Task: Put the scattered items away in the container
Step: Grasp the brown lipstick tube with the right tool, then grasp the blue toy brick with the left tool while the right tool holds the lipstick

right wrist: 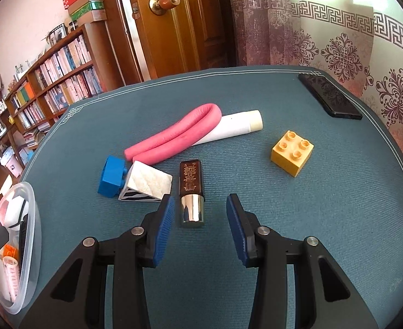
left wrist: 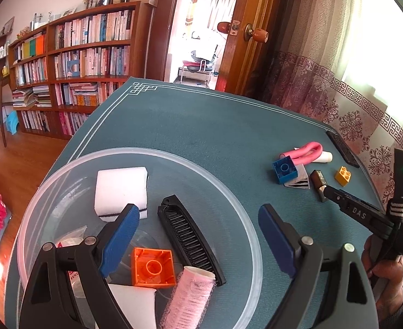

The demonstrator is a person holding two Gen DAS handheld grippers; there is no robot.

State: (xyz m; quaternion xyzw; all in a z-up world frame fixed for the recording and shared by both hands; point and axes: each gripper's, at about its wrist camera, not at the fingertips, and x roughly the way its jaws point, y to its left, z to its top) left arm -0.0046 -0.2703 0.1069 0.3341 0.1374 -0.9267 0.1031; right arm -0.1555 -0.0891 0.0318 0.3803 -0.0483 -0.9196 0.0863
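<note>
Scattered items still out on the teal table mat [right wrist: 256,260], six of them: one small dark bottle [right wrist: 191,189] with a shiny silver cap, one pink foam tube [right wrist: 179,134] folded double, one white tube [right wrist: 234,127], one blue brick [right wrist: 111,176], one yellow brick [right wrist: 291,152] and one white wedge with zebra stripes [right wrist: 146,185]. The bottle lies flat, long axis running away from the right wrist camera, cap end toward the right gripper [right wrist: 200,211]. That gripper's jaws are spread wide with nothing in them, and the cap sits between the blue fingertips, closer to the left one. The wedge leans against the blue brick just left of the bottle, so that side is a bit crowded. Pink tube and white tube lie side by side, touching, on a diagonal behind. The yellow brick sits studs up, well off to the right.

Over by the clear round container [left wrist: 237,192], the left gripper [left wrist: 198,219] hangs above it, jaws also apart and empty. Inside I count one black comb [left wrist: 190,238], one orange brick [left wrist: 152,267], one pink hair roller [left wrist: 190,293] and one white sponge [left wrist: 122,189], plus some wrapper stuff I can't make out. A black phone [right wrist: 330,96] lies at the far right corner of the mat.
</note>
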